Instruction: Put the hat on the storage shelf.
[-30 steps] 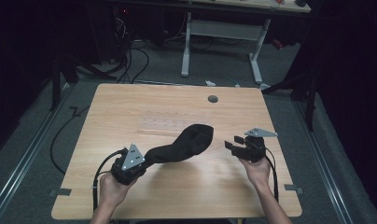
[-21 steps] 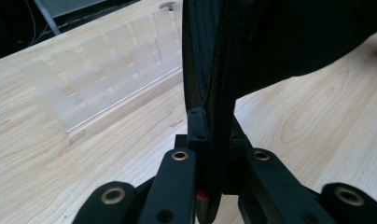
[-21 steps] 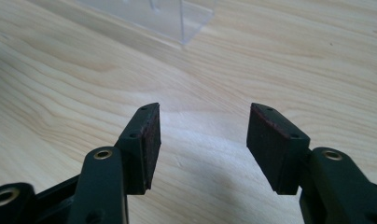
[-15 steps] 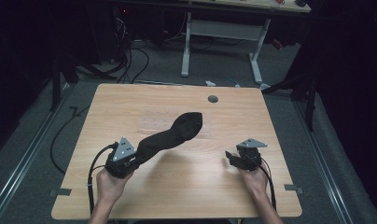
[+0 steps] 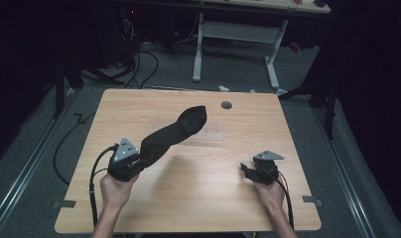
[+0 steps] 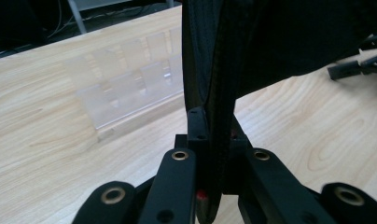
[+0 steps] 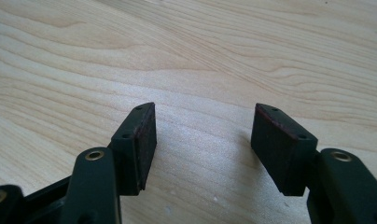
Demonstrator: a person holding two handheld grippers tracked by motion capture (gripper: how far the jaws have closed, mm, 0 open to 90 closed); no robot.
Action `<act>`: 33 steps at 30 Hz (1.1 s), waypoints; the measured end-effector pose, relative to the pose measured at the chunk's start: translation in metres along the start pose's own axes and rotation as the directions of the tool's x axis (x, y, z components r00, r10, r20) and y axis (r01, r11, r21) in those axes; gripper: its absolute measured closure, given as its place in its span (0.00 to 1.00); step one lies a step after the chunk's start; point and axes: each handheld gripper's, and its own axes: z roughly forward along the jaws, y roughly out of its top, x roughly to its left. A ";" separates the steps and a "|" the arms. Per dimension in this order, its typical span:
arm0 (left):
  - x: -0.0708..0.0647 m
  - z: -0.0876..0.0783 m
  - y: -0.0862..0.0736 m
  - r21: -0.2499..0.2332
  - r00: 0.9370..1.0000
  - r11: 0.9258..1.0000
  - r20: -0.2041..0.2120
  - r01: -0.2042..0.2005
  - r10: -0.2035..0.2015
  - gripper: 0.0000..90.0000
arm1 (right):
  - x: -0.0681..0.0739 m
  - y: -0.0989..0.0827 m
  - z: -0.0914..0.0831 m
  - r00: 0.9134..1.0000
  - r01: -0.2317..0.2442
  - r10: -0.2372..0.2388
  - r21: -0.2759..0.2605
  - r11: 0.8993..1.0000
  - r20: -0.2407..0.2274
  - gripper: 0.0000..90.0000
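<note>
A long black sock (image 5: pixel 174 131) sticks out stiffly from my left gripper (image 5: pixel 142 155), slanting up and away over the wooden table (image 5: pixel 198 198). In the left gripper view the jaws are shut on the sock's (image 6: pixel 270 46) edge, and the left gripper (image 6: pixel 214 128) pinches the fabric between its pads. My right gripper (image 5: pixel 247 171) is low over the table at the front right, apart from the sock. The right gripper (image 7: pixel 203 140) has just been opening its jaws, with bare wood between the pads (image 7: pixel 147 140).
A clear plastic tray (image 6: pixel 130 79) lies on the table beyond the sock, faint from above. A round cable hole (image 5: pixel 226 105) sits near the far edge. Cables and a white desk frame (image 5: pixel 198 44) are on the floor behind.
The left gripper drew left with the sock, whose free end swung from pointing right to pointing away. The right gripper sank toward the table at the front right and its jaws widened.
</note>
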 end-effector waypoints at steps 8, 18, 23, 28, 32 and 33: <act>0.005 0.008 0.019 -0.053 0.998 0.997 -0.025 0.048 -0.050 0.96 | 0.000 0.000 0.000 1.000 -0.006 0.006 0.001 1.000 0.001 0.45; 0.009 0.019 0.042 -0.123 0.996 0.990 -0.052 0.072 -0.078 0.96 | 0.001 0.000 0.000 1.000 -0.008 0.008 0.001 1.000 0.000 0.44; 0.015 0.025 0.048 -0.141 0.993 0.986 -0.068 0.086 -0.097 0.96 | 0.001 0.000 0.000 1.000 -0.009 0.009 0.002 1.000 0.000 0.44; 0.022 0.032 0.051 -0.161 0.990 0.983 -0.095 0.090 -0.107 0.96 | 0.001 0.000 0.000 1.000 -0.009 0.009 0.002 1.000 0.000 0.44; 0.028 0.038 0.052 -0.168 0.987 0.981 -0.115 0.094 -0.114 0.96 | 0.002 0.000 0.000 1.000 -0.009 0.009 0.001 1.000 0.002 0.44; 0.029 0.039 0.053 -0.168 0.986 0.981 -0.119 0.093 -0.114 0.96 | 0.002 0.000 0.000 1.000 -0.011 0.011 0.002 1.000 0.002 0.44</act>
